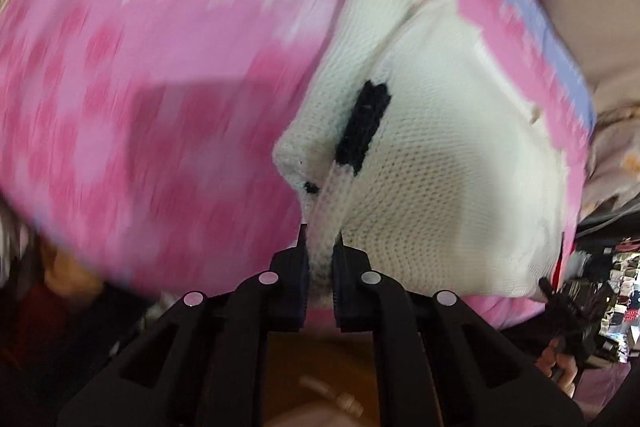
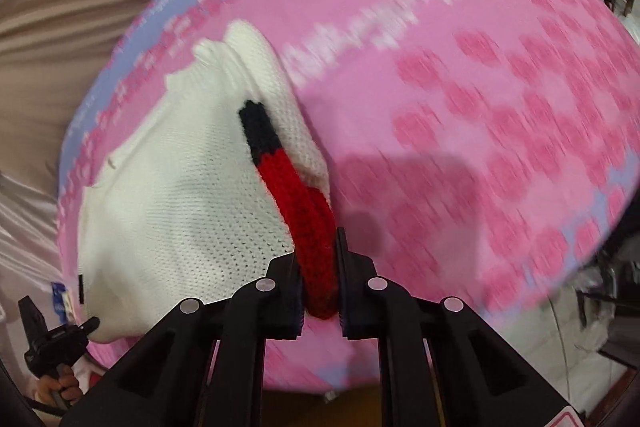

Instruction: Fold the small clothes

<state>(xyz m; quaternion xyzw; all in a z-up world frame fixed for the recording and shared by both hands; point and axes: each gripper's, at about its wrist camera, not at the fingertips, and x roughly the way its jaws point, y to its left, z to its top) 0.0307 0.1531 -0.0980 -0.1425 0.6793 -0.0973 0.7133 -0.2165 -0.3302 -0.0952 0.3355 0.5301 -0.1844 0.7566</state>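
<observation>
A white knitted garment (image 1: 440,147) with a black stripe (image 1: 364,123) lies on a pink patterned mat (image 1: 160,67). My left gripper (image 1: 322,239) is shut on a white knitted edge of it, which runs up between the fingers. In the right wrist view the same garment (image 2: 180,187) carries a black and red band (image 2: 296,199). My right gripper (image 2: 318,247) is shut on the red end of that band. Each view shows the other gripper at the garment's far corner, held by a hand (image 1: 560,367) (image 2: 60,387). Both views are blurred.
The pink mat (image 2: 460,107) has a pale blue border (image 1: 560,59) and rests on beige cloth (image 2: 60,7). Cluttered shelves (image 1: 624,299) show past the mat's right edge in the left wrist view. A brown surface (image 1: 312,359) shows under the left gripper.
</observation>
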